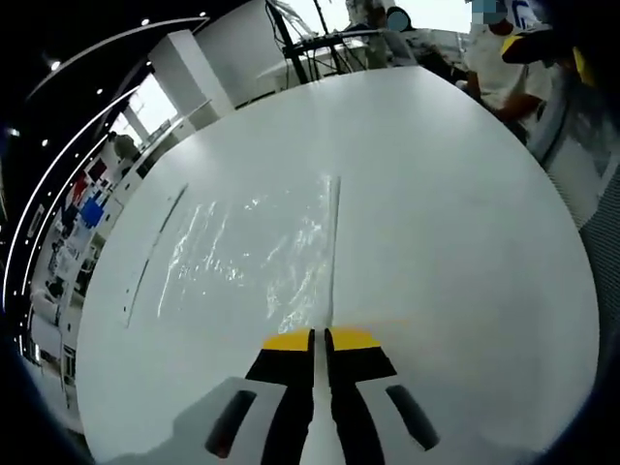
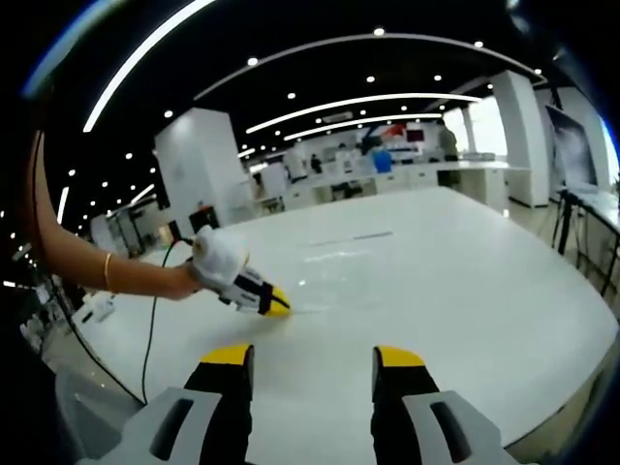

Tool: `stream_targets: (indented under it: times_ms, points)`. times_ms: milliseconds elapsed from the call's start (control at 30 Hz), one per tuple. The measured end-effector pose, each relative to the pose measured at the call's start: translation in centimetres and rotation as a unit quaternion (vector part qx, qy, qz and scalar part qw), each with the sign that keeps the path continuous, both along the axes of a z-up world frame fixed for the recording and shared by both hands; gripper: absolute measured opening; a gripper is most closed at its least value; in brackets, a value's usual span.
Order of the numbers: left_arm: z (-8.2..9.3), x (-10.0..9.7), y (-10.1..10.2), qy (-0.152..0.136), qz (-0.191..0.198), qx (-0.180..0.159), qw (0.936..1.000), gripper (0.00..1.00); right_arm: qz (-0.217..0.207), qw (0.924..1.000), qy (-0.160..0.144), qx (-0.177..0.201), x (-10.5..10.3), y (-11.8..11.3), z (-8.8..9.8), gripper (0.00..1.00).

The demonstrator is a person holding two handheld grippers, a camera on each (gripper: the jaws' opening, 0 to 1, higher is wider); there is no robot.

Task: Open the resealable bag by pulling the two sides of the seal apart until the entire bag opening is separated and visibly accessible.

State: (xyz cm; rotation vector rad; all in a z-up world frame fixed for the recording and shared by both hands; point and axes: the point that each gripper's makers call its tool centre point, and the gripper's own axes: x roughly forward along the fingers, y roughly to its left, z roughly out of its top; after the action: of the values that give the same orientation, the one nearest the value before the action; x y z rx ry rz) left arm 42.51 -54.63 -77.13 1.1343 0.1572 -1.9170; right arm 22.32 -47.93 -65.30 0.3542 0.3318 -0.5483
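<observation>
Resealable bag (image 1: 257,252), clear plastic, flat on white table (image 1: 455,242); long axis along the seal strip, pointing straight away from left gripper (image 1: 320,339) in the left gripper view. Left gripper's yellow-tipped jaws pinched nearly closed on the near end of that strip. Right gripper (image 2: 315,358) clear of the bag, jaws wide apart, holding nothing. Seated person (image 1: 504,68) at table's far edge.

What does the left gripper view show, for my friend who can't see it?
The left gripper, with yellow-tipped jaws shut, pinches the near edge of a clear resealable bag lying flat on a big white table. People sit at the table's far end.
</observation>
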Motion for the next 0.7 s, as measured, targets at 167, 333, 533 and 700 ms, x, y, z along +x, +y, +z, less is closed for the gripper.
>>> stream_targets:
  times_ms: [167, 333, 533, 700]
  points:
    - [0.9, 0.0, 0.0, -0.002, 0.0, -0.009, 1.0, 0.0, 0.0, 1.0, -0.002, -0.001, 0.0, 0.0, 0.1, 0.46]
    - [1.7, -0.1, 0.2, 0.002, 0.001, -0.015, 0.9999, 0.0, -0.001, 1.0, -0.006, -0.003, 0.0, -0.1, 0.2, 0.46]
    - [2.7, -0.6, 0.9, 0.007, -0.003, -0.015, 0.9999, 0.0, 0.001, 0.9999, -0.008, -0.007, 0.0, 0.0, 0.4, 0.46]
    - [3.5, -1.3, 1.9, 0.009, -0.007, -0.013, 0.9998, 0.0, 0.006, 0.9999, -0.009, -0.009, 0.1, 0.1, 0.5, 0.46]
